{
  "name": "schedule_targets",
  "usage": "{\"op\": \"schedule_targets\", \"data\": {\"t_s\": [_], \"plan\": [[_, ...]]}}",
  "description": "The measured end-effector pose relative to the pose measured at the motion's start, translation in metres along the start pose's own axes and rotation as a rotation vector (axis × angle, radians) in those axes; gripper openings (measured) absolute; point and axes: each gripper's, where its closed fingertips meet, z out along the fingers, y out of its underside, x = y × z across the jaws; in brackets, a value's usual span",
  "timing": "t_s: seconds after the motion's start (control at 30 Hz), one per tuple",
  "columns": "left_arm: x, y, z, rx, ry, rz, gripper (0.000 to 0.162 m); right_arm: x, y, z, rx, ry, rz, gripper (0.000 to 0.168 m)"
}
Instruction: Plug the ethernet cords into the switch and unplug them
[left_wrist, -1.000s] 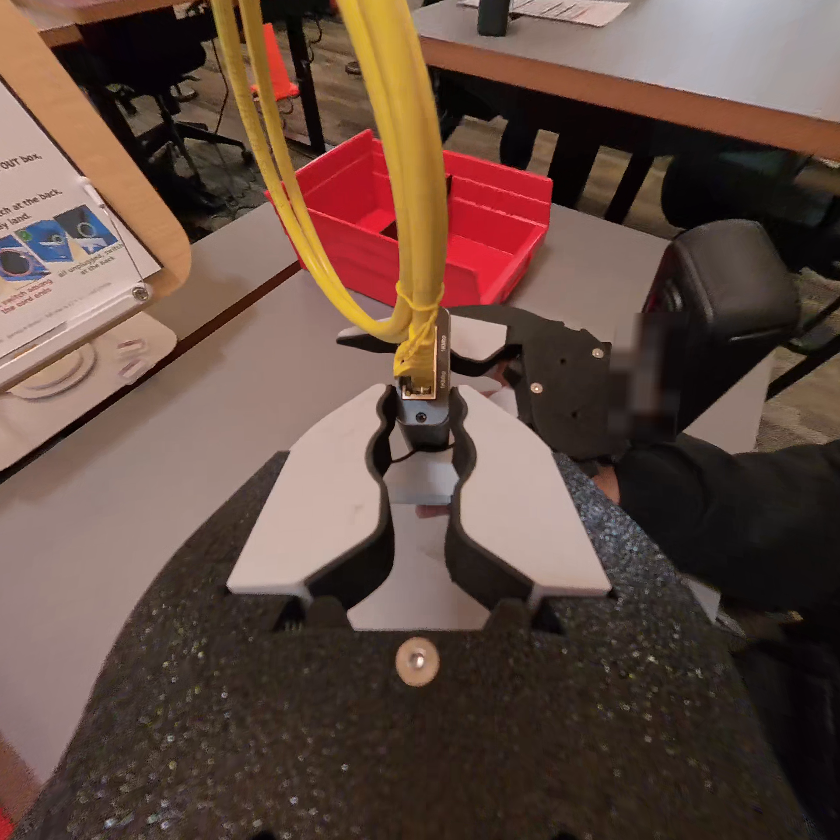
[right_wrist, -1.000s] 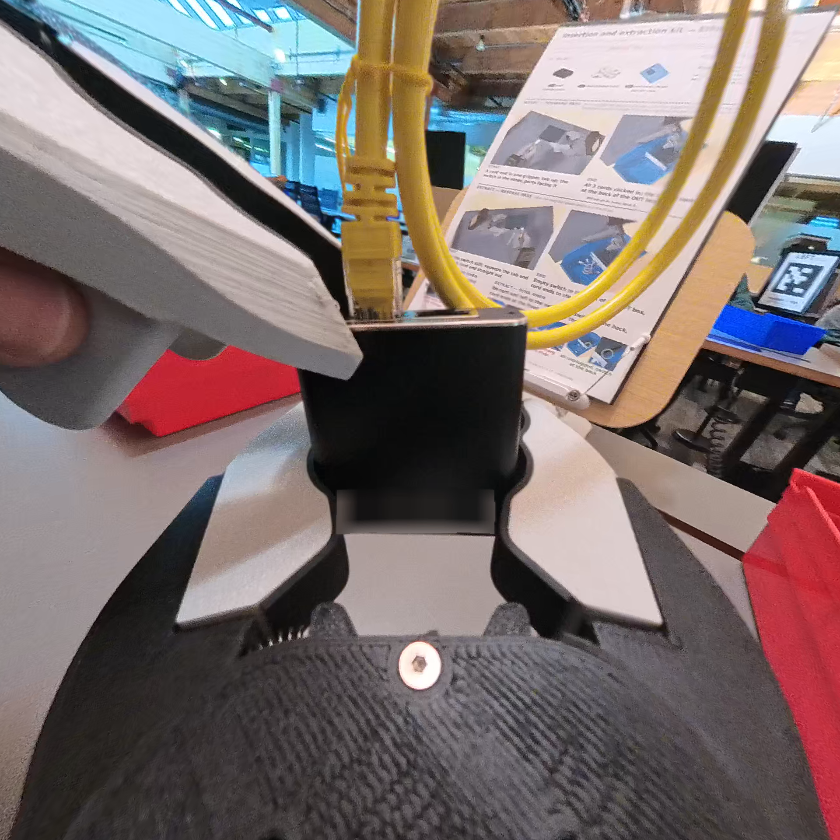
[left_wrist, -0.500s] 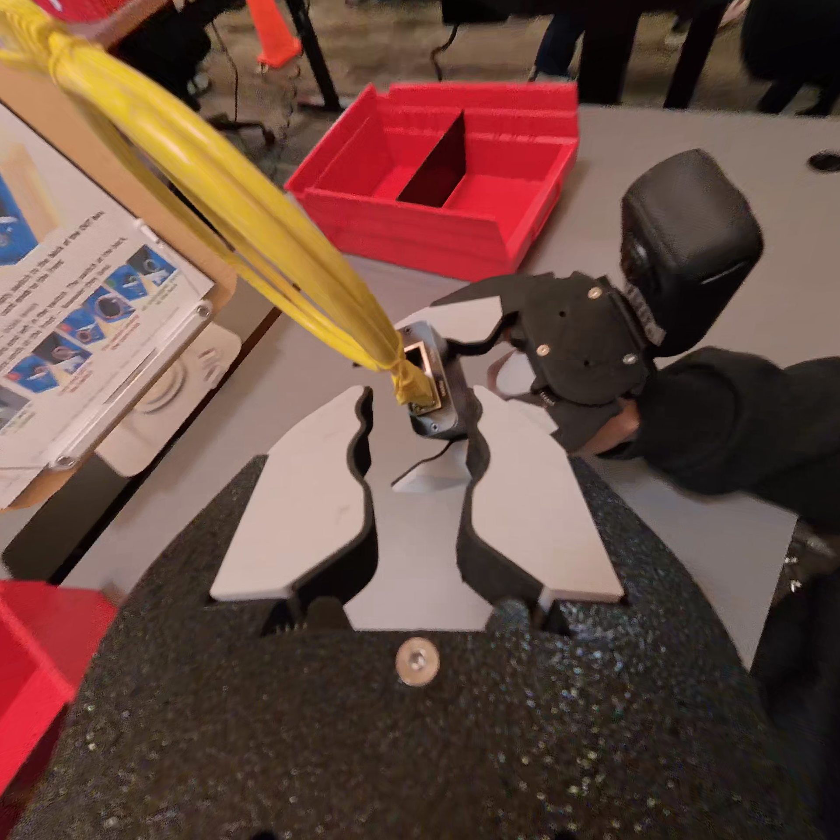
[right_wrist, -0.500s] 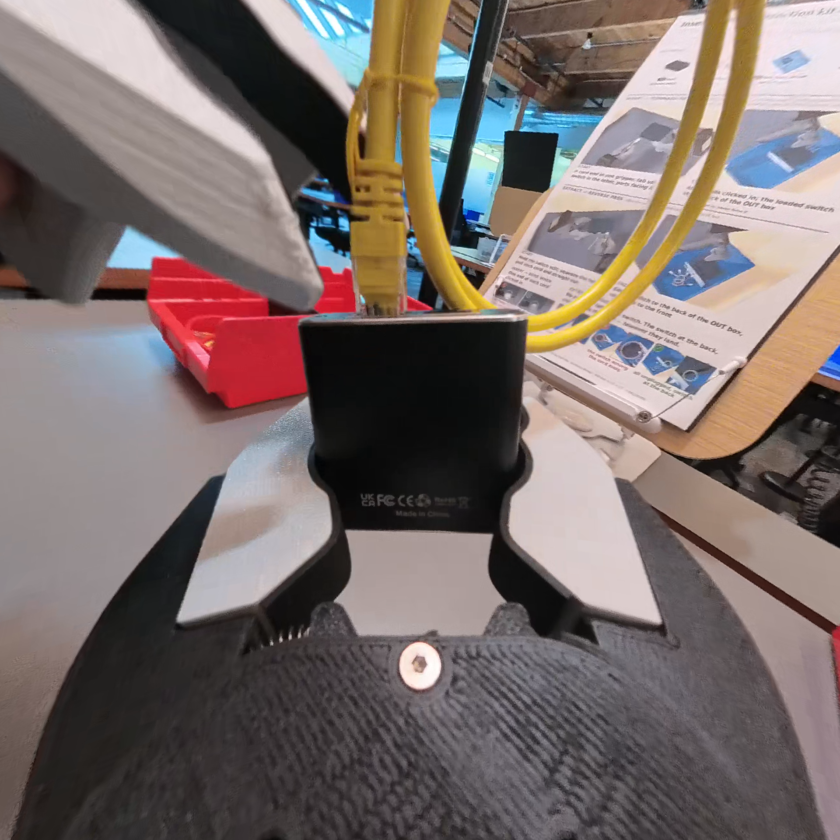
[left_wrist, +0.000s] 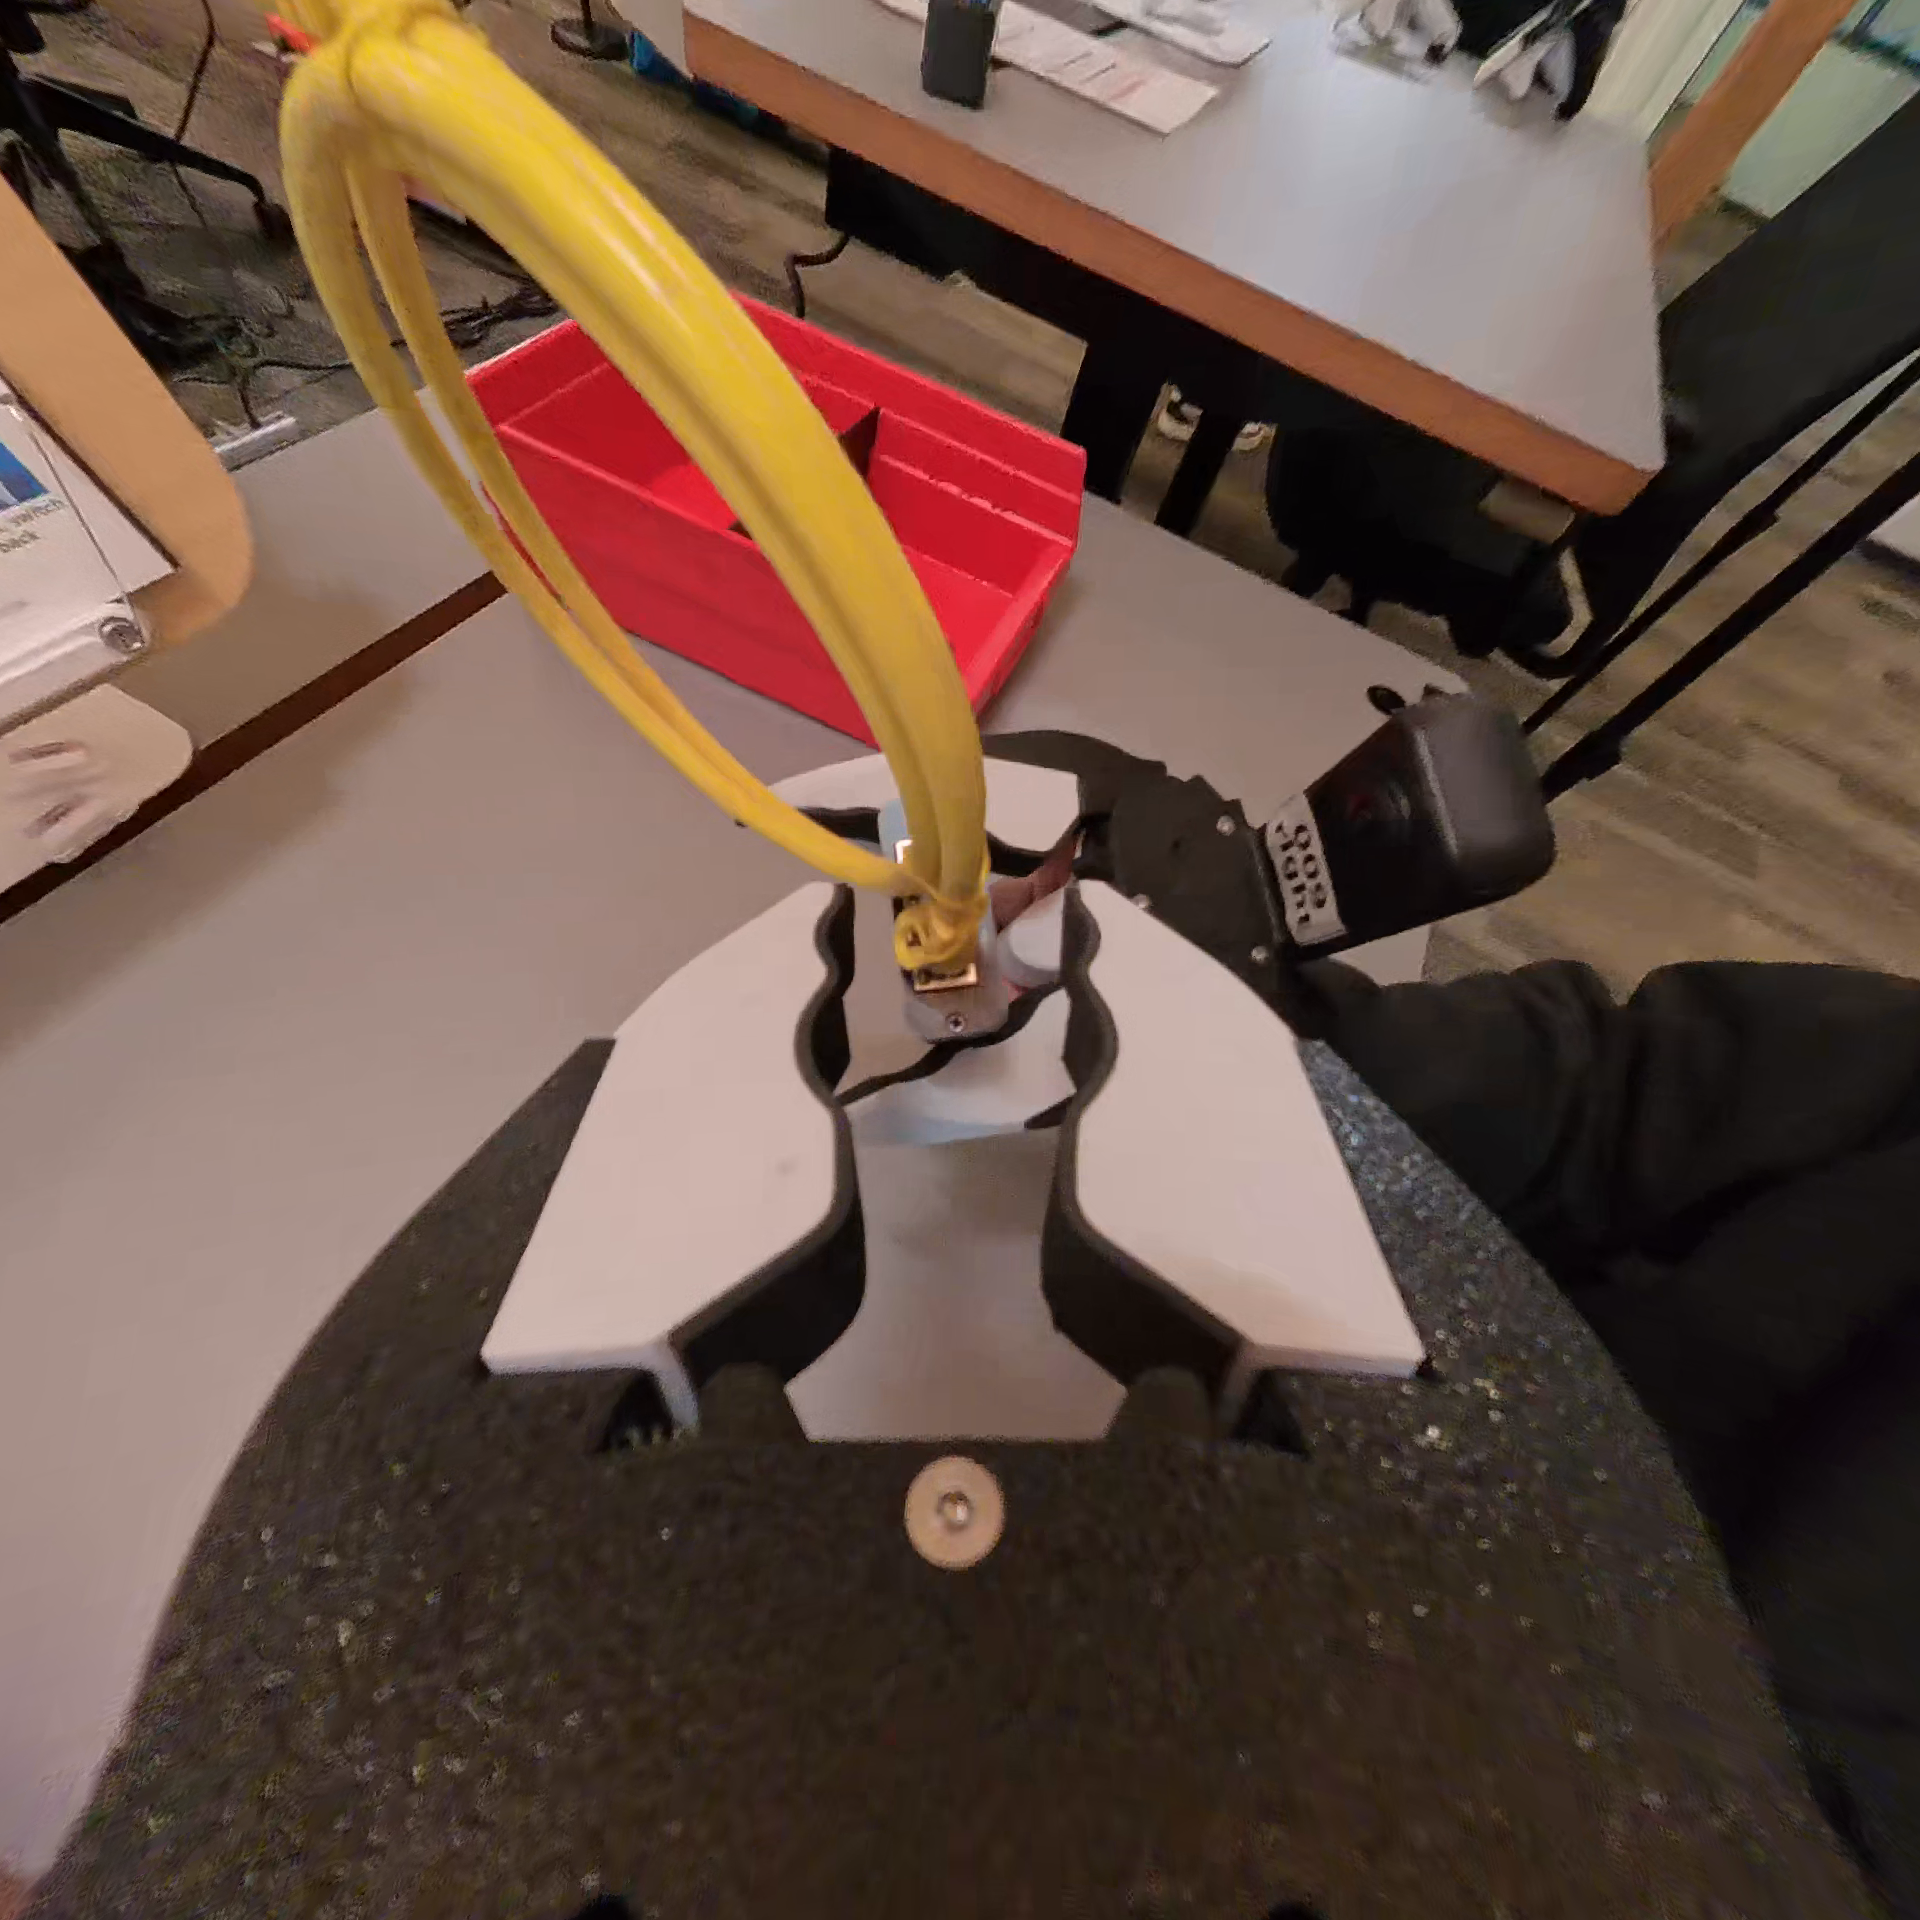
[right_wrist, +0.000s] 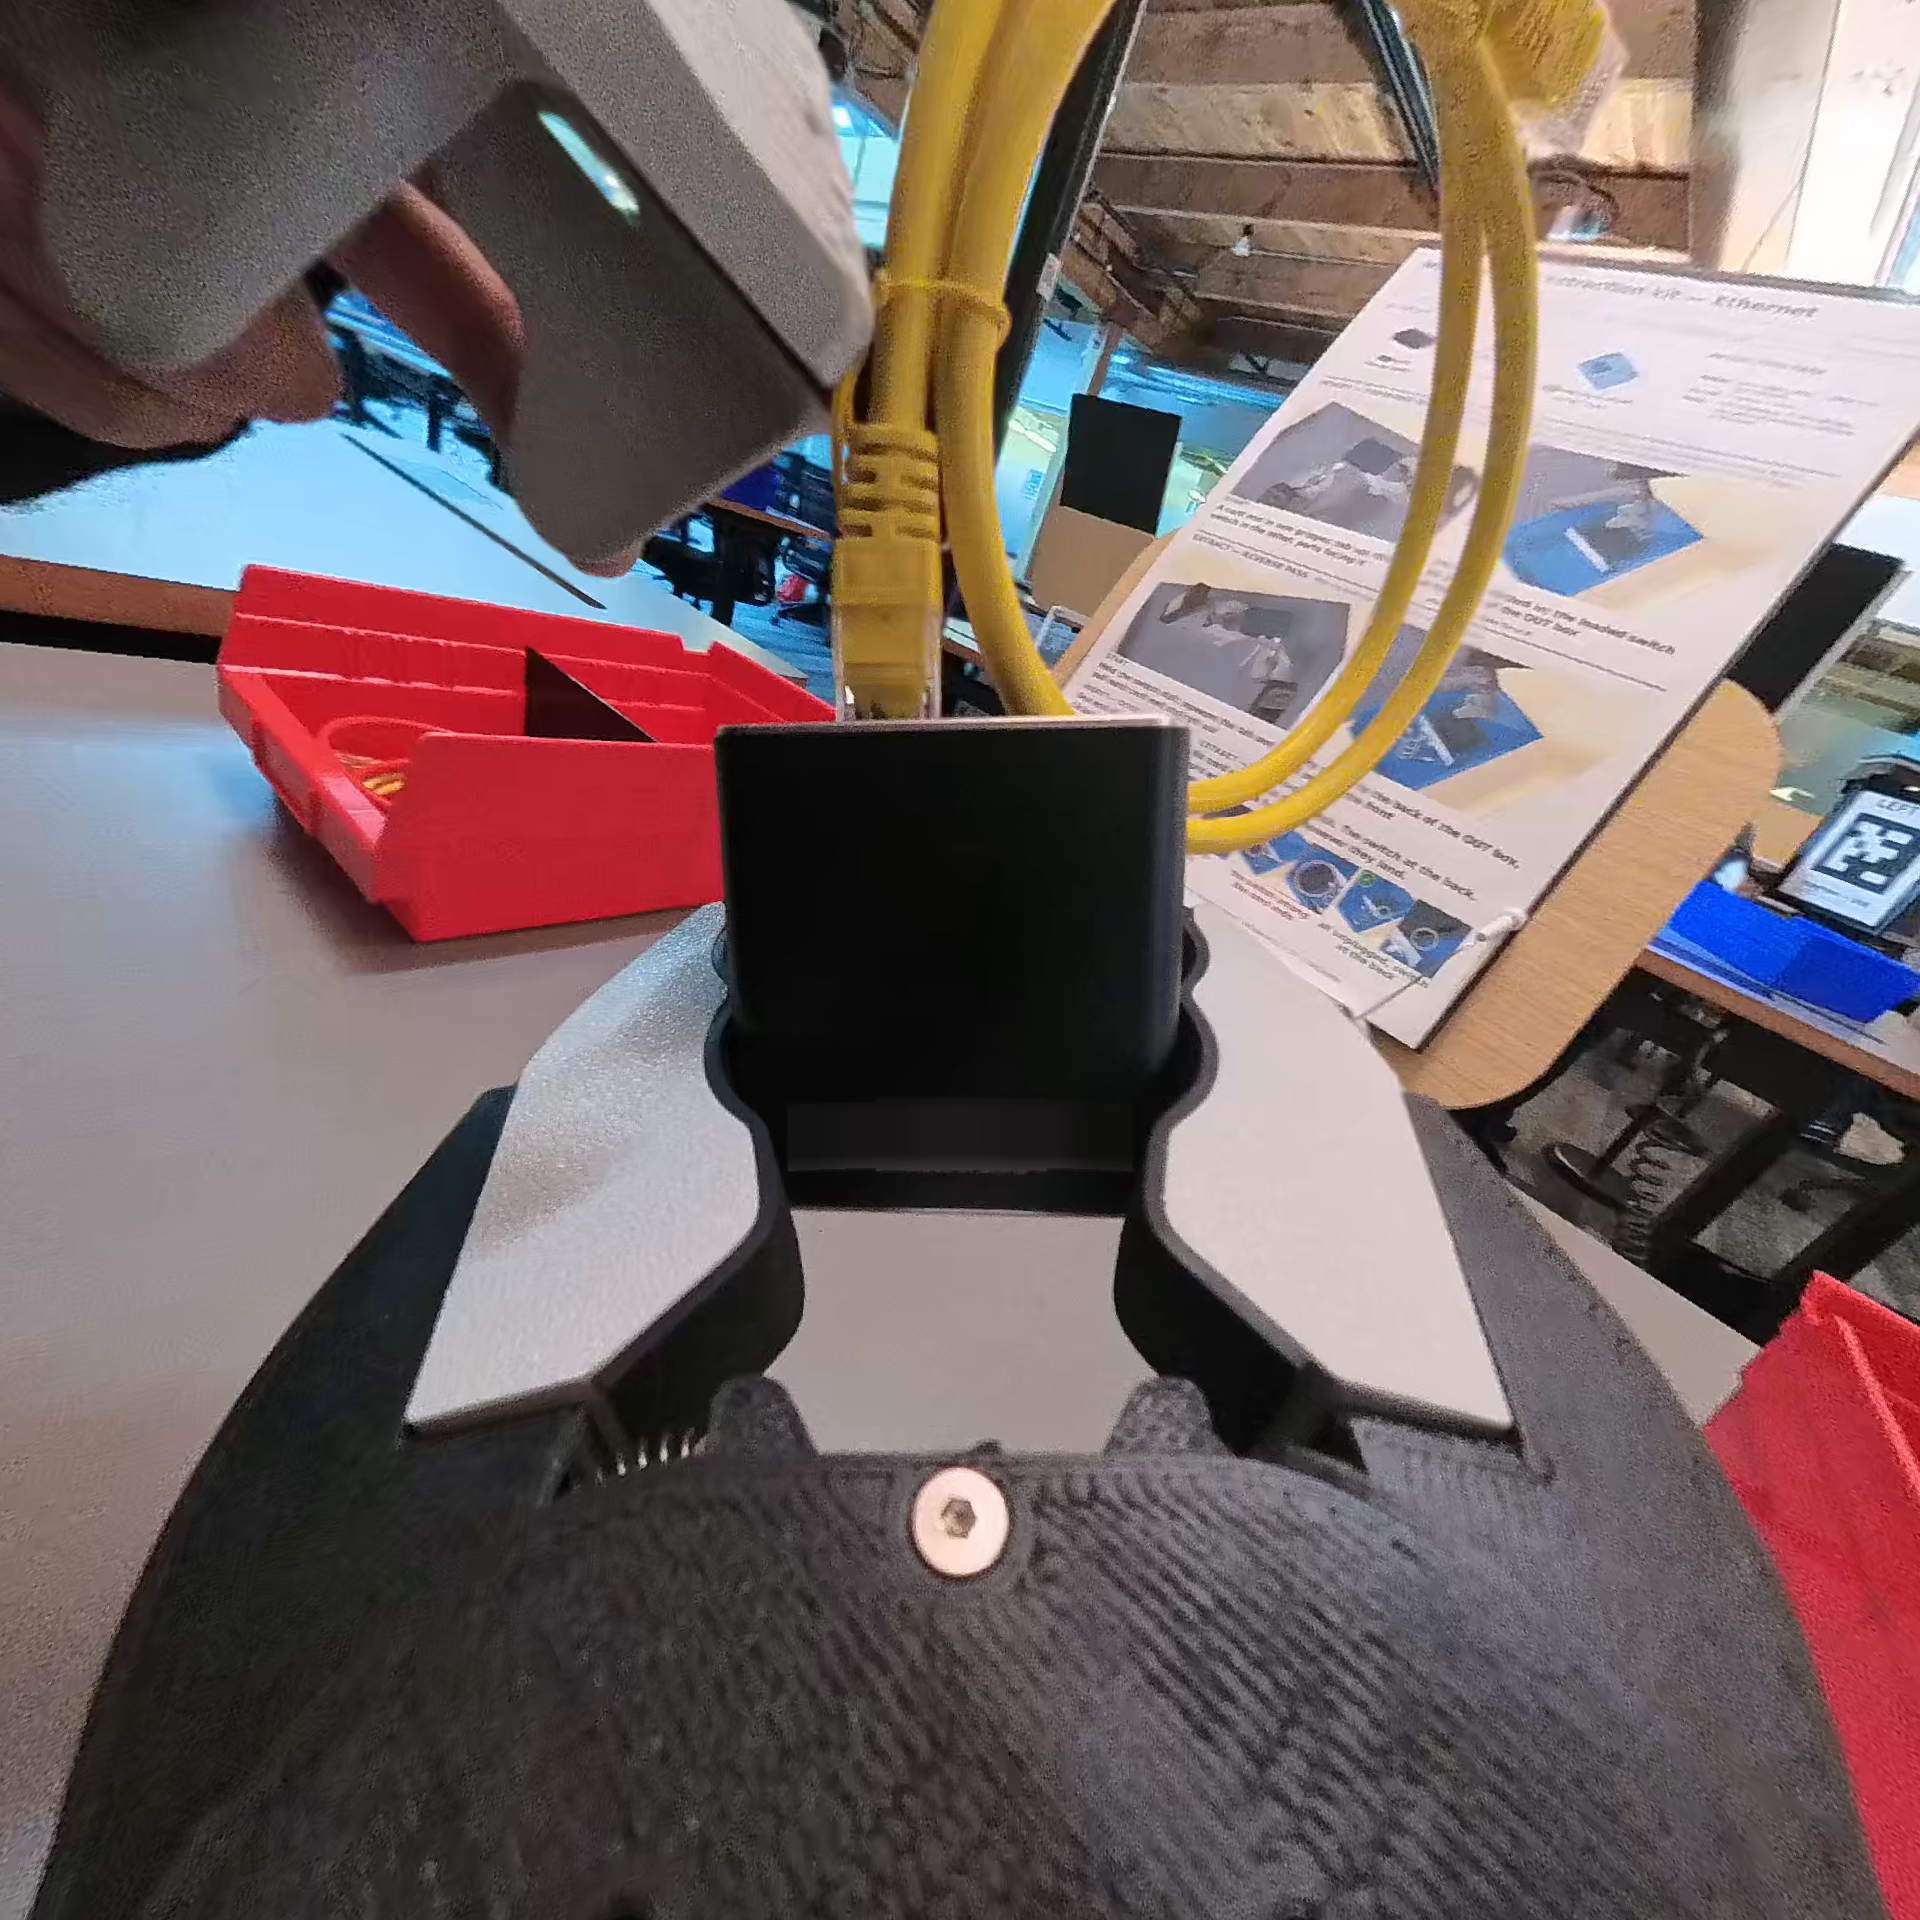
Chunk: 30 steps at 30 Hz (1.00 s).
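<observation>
My right gripper (right_wrist: 954, 966) is shut on the black switch (right_wrist: 951, 904) and holds it upright above the grey table (right_wrist: 208, 1039). One yellow plug (right_wrist: 883, 603) sits in the switch's top left port. The tied yellow cord (right_wrist: 1475, 436) loops up and over. Its other plug (right_wrist: 1538, 42) hangs free at the top right. In the left wrist view, my left gripper (left_wrist: 956, 935) is open. Its fingers stand on either side of the switch's edge (left_wrist: 951, 1013) and the plugged end (left_wrist: 935, 940). The right gripper (left_wrist: 1184, 862) shows behind it.
A red divided bin (left_wrist: 790, 561) stands on the table behind the switch, also in the right wrist view (right_wrist: 499, 810). An instruction board (right_wrist: 1455, 644) leans at the right. Another red bin's edge (right_wrist: 1849, 1507) is at my lower right. A second table (left_wrist: 1299, 208) stands farther back.
My left gripper has let go of the switch, opened, swung aside, and come back over the plugged end. The right gripper has kept its hold on the switch.
</observation>
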Motion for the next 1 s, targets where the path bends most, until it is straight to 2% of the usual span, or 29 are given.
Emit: {"op": "schedule_targets", "data": {"t_s": [0.1,0.2,0.33,0.43,0.5,0.83,1.0], "plan": [[-0.003,0.011,0.005,-0.073,-0.03,0.029,0.043,-0.005,-0.002,0.001,0.002,-0.023,0.01,0.077],[0.007,0.02,0.015,-0.111,0.015,0.028,0.049,-0.008,-0.002,0.001,-0.003,-0.042,0.005,0.078],[0.009,0.023,0.018,-0.13,-0.001,0.066,0.049,-0.008,-0.002,0.001,0.011,-0.057,0.048,0.077],[0.003,0.017,0.009,-0.12,-0.046,0.079,0.043,-0.002,-0.003,-0.001,0.028,-0.04,0.064,0.078],[0.001,0.012,0.002,-0.107,-0.056,0.081,0.029,0.001,-0.003,-0.002,0.03,-0.028,0.054,0.077],[0.0,0.01,0.0,-0.183,-0.063,0.096,0.014,-0.002,-0.005,-0.001,-0.002,0.016,-0.067,0.078],[-0.001,0.012,0.001,-0.235,-0.08,0.12,0.012,0.002,-0.004,-0.002,-0.021,0.04,-0.105,0.078]]}}
